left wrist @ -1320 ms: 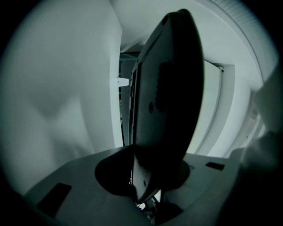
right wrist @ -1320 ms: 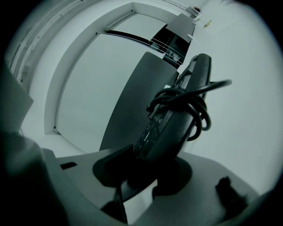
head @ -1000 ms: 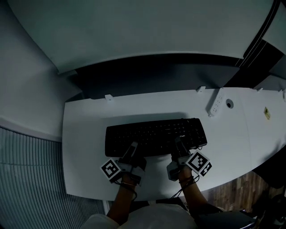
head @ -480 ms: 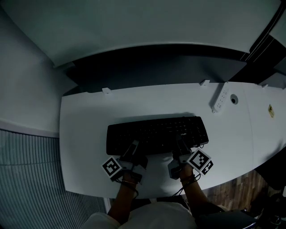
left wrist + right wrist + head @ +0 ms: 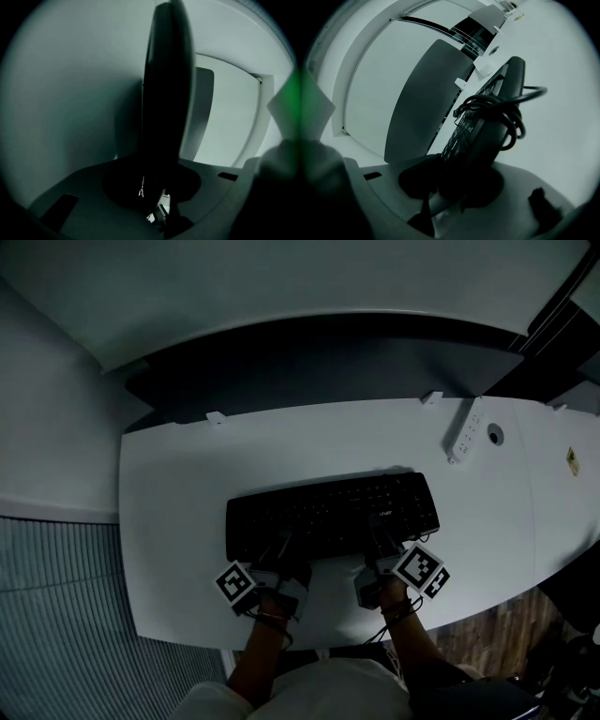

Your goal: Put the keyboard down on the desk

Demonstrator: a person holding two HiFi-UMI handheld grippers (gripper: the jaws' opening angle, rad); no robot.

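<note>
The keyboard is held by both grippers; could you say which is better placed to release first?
Probably left: the left gripper, jaws having just closed further, clamps a bare stretch of the keyboard, while a coiled cable hangs beyond the right gripper's jaws and could snag.

keyboard [image 5: 333, 517]: one
desk [image 5: 178, 521]: one
grippers: two, left gripper [image 5: 281, 544] and right gripper [image 5: 377, 534]
marker cubes: two, left cube [image 5: 234, 585], right cube [image 5: 420, 569]
power strip [image 5: 466, 436]: one
cable hole [image 5: 495, 436]: one
edge clips: two, left clip [image 5: 217, 416], right clip [image 5: 432, 397]
yellow sticker [image 5: 572, 459]: one
cable bundle [image 5: 499, 112]: one
</note>
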